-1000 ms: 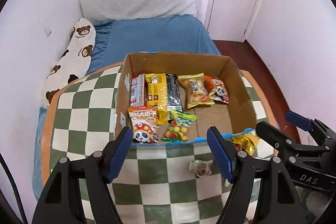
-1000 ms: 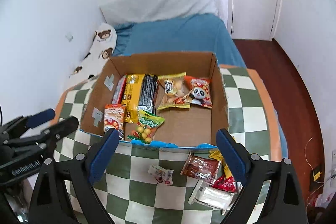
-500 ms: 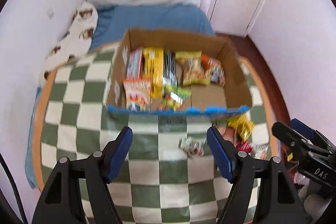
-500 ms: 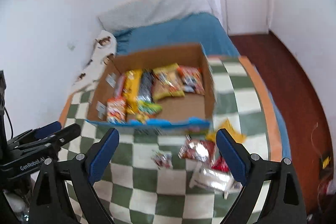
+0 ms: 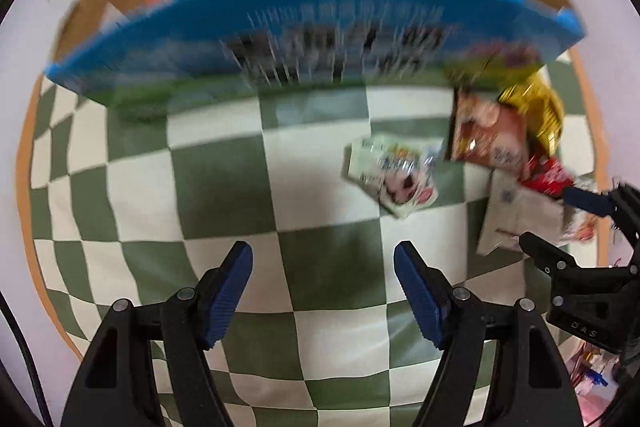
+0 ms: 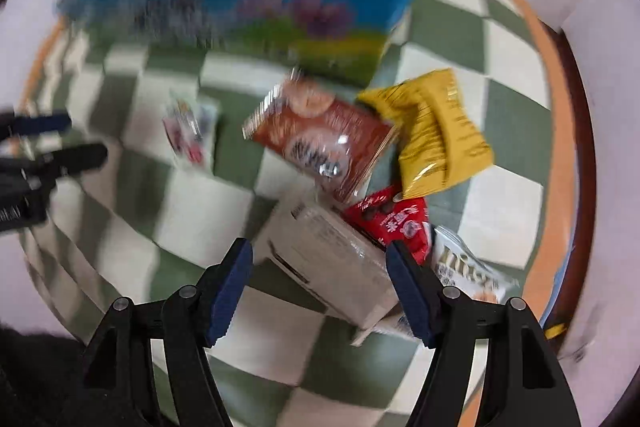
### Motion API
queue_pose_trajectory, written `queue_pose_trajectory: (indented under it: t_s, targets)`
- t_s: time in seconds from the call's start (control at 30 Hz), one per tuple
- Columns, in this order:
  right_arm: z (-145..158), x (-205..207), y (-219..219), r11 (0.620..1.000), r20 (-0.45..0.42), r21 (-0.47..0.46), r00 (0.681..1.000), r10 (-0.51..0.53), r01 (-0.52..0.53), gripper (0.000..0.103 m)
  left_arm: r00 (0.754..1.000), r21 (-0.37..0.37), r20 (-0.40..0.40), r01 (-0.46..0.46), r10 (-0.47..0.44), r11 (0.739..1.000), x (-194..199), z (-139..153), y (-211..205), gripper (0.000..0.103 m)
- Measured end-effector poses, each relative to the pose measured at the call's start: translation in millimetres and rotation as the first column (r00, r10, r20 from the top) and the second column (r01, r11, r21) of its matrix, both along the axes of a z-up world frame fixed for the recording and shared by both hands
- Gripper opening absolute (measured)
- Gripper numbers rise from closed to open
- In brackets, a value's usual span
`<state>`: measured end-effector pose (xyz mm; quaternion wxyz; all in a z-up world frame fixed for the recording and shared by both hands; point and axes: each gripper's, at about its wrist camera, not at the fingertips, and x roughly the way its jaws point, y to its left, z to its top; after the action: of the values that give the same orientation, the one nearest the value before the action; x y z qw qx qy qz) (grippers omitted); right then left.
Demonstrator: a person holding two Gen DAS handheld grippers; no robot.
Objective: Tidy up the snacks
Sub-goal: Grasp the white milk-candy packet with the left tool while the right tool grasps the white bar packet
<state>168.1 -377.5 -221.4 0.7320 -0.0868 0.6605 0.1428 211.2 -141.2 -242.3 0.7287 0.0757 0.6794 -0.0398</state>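
Both grippers are dropping from above the snack box [image 5: 312,23] toward loose packets on the checkered table [image 5: 224,187].
Left gripper [image 5: 323,291] is hanging spread and empty; right gripper [image 6: 318,287] jaws, just narrowing, are straddling a pale packet [image 6: 332,263] without pinching it.

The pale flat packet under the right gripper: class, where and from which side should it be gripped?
From above, across its short width. The pale packet lies flat between the right gripper's jaws, which have just been closing; the red pack overlaps its far end, so grip the near half.

"DAS" on right claw [image 5: 576,223]
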Motion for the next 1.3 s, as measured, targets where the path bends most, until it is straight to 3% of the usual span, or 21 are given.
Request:
queue_pose_trajectory:
  t_s: [0.13, 0.2, 0.27, 0.3, 0.4, 0.43, 0.47, 0.6, 0.73, 0.77, 0.8, 0.83, 0.87, 0.97, 1.13, 1.2, 1.3]
  targets:
    - [-33, 0, 9, 0.989, -0.074, -0.066, 0.989, 0.126, -0.131, 0.072, 1.000, 0.009, -0.027, -0.010, 0.010, 1.000, -2, -13, 0, 0.072]
    - [-44, 1, 7, 0.988, -0.108, -0.070, 0.986, 0.127, -0.135, 0.071, 0.999, 0.004, -0.029, -0.012, 0.012, 1.000, -2, -14, -1, 0.072]
    - [-52, 7, -6, 0.999, -0.143, -0.038, 0.990, 0.001, -0.007, 0.071, 1.000, -0.004, -0.026, -0.018, 0.018, 1.000, 1, -13, -1, 0.072]
    - [-54, 10, -18, 0.994, -0.167, 0.007, 0.980, -0.106, 0.109, 0.071, 0.999, -0.014, -0.027, -0.024, 0.023, 1.000, 3, -12, -2, 0.072]
    - [-55, 11, -49, 0.907, -0.264, 0.160, 0.902, -0.342, 0.390, 0.071, 0.998, -0.083, -0.049, -0.051, 0.047, 0.995, 14, -11, 0, 0.072]
    - [-55, 8, -56, 0.864, -0.297, 0.211, 0.872, -0.388, 0.456, 0.071, 0.997, -0.107, -0.061, -0.057, 0.051, 0.993, 18, -15, -2, 0.072]
    - [-54, 7, -59, 0.846, -0.303, 0.232, 0.862, -0.406, 0.480, 0.071, 0.996, -0.117, -0.067, -0.060, 0.053, 0.991, 22, -17, -3, 0.072]
    - [-49, 1, -57, 0.866, -0.252, 0.214, 0.882, -0.398, 0.452, 0.077, 0.997, -0.122, -0.075, -0.038, 0.029, 0.992, 35, -31, -16, 0.072]
    - [-52, -1, -47, 0.902, -0.221, 0.189, 0.912, -0.347, 0.389, 0.077, 0.998, -0.163, -0.060, -0.031, 0.022, 0.986, 37, -40, -25, 0.071]
    - [-53, -3, -42, 0.909, -0.209, 0.182, 0.918, -0.336, 0.374, 0.077, 0.998, -0.155, -0.055, -0.022, 0.014, 0.988, 34, -43, -26, 0.060]
    - [-55, -3, -40, 0.917, -0.198, 0.169, 0.924, -0.327, 0.361, 0.070, 0.999, -0.144, -0.050, -0.007, 0.000, 0.990, 31, -46, -29, 0.051]
    - [-55, -3, -38, 0.924, -0.182, 0.147, 0.928, -0.325, 0.353, 0.067, 0.999, -0.136, -0.038, -0.002, -0.003, 0.991, 28, -47, -29, 0.047]
    - [-55, -4, -36, 0.921, -0.172, 0.137, 0.925, -0.339, 0.364, 0.067, 1.000, -0.135, -0.030, -0.002, -0.002, 0.991, 24, -47, -29, 0.041]
    - [-55, -11, -38, 0.885, -0.208, 0.152, 0.890, -0.406, 0.439, 0.064, 1.000, -0.130, -0.019, -0.010, 0.007, 0.991, 13, -42, -24, 0.037]
    - [-56, -41, -40, 0.819, -0.322, 0.220, 0.832, -0.452, 0.530, 0.062, 0.995, -0.138, -0.097, -0.042, 0.029, 0.990, -26, -37, 4, 0.028]
    - [-58, -54, -30, 0.830, -0.359, 0.225, 0.835, -0.416, 0.510, 0.062, 0.989, -0.151, -0.142, -0.052, 0.031, 0.987, -41, -41, 16, 0.028]
    - [-52, -59, -18, 0.866, -0.300, 0.197, 0.869, -0.393, 0.460, 0.064, 0.982, -0.183, -0.177, -0.097, 0.064, 0.978, -49, -48, 35, 0.034]
